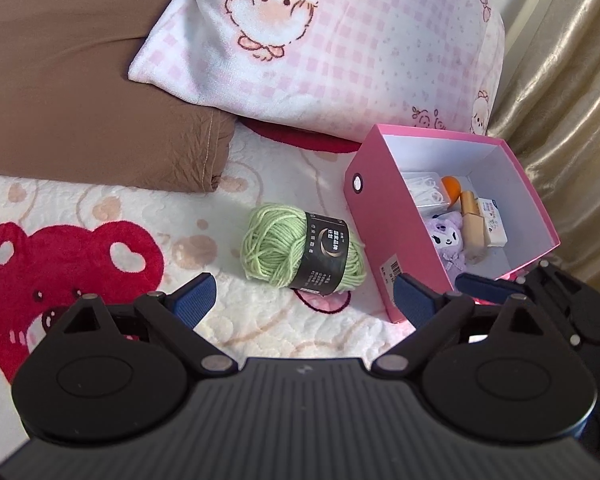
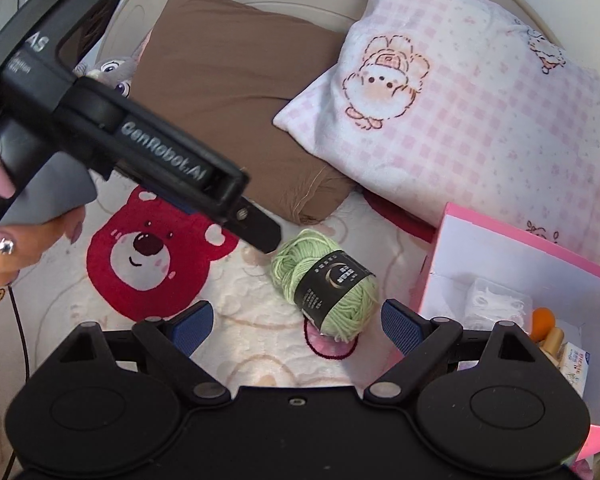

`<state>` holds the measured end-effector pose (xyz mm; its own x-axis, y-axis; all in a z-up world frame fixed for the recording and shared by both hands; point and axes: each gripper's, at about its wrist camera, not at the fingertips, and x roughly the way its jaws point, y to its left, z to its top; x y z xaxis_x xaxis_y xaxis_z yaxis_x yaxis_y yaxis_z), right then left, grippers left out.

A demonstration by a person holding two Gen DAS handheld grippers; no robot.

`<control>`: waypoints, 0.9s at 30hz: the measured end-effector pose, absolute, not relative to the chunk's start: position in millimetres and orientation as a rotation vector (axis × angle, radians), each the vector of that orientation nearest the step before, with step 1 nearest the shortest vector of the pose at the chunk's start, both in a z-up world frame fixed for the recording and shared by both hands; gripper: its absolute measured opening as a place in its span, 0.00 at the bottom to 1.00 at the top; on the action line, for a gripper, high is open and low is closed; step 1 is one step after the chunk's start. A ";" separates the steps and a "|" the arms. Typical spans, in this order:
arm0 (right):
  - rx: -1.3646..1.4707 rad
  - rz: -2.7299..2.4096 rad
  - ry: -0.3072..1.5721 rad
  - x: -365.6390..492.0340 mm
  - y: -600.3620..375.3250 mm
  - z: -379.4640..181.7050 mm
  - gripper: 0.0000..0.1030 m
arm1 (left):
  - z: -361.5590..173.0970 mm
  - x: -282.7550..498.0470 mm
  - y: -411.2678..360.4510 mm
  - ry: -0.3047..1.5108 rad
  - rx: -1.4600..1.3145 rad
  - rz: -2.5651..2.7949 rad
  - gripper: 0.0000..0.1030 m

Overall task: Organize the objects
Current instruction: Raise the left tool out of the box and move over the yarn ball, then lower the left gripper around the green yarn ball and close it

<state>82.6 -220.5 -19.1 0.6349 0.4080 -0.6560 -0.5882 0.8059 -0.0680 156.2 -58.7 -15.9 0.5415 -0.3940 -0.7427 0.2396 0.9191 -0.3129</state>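
At twelve o'clock from your wide-open, empty left gripper [image 1: 304,300], yarn skein [image 1: 302,254] lies, long axis ten-to-four.

Light green yarn [image 1: 302,252] with a black band, a pink box [image 1: 392,240], a pink-checked pillow [image 1: 340,52].

bed blanket [image 1: 100,208] (bear print) | yarn [image 1: 302,252] | pink box [image 1: 384,216] | 2 pillows [image 1: 320,48]
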 end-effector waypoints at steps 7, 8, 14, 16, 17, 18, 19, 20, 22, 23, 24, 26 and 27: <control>-0.243 0.520 0.667 91.5 -194.4 -57.5 0.90 | -41.1 196.0 -52.6 0.943 -0.186 -0.474 0.94; -0.242 0.496 0.662 94.2 -191.5 -63.0 0.90 | -45.3 202.3 -51.2 0.947 -0.190 -0.479 0.94; -0.129 0.391 0.704 115.5 -181.5 -86.1 0.90 | -74.3 235.1 -46.8 0.973 -0.240 -0.532 0.91; -0.147 0.360 0.699 118.2 -172.9 -93.1 0.90 | -80.9 240.3 -46.3 0.969 -0.255 -0.543 0.86; -0.164 0.330 0.695 119.6 -168.6 -96.4 0.90 | -83.9 242.5 -45.5 0.963 -0.274 -0.554 0.85; -0.177 0.305 0.688 120.6 -165.4 -99.1 0.90 | -86.4 244.2 -44.8 0.954 -0.291 -0.562 0.84; -0.184 0.283 0.682 122.2 -162.7 -102.4 0.90 | -88.7 245.4 -44.4 0.946 -0.302 -0.565 0.82; -0.186 0.260 0.684 124.2 -161.7 -105.2 0.90 | -91.3 247.8 -44.1 0.941 -0.307 -0.565 0.80; -0.177 0.207 0.705 130.1 -159.9 -112.2 0.90 | -96.1 251.8 -44.8 0.948 -0.309 -0.561 0.66; -0.173 0.180 0.722 133.2 -159.6 -115.9 0.90 | -98.5 253.3 -45.0 0.952 -0.312 -0.560 0.65; -0.165 0.161 0.743 136.3 -159.1 -119.8 0.90 | -101.3 255.0 -44.6 0.955 -0.319 -0.560 0.64; -0.131 0.123 0.786 141.1 -158.6 -127.0 0.90 | -106.6 256.7 -44.6 0.951 -0.332 -0.563 0.60; -0.109 0.114 0.809 145.2 -159.5 -129.7 0.90 | -108.7 257.1 -44.1 0.949 -0.344 -0.565 0.59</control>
<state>145.2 -159.5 -129.7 0.6845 0.0600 -0.7265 -0.1435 0.9882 -0.0537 257.1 -44.1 -108.7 0.4552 -0.5932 -0.6640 0.3019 0.8044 -0.5116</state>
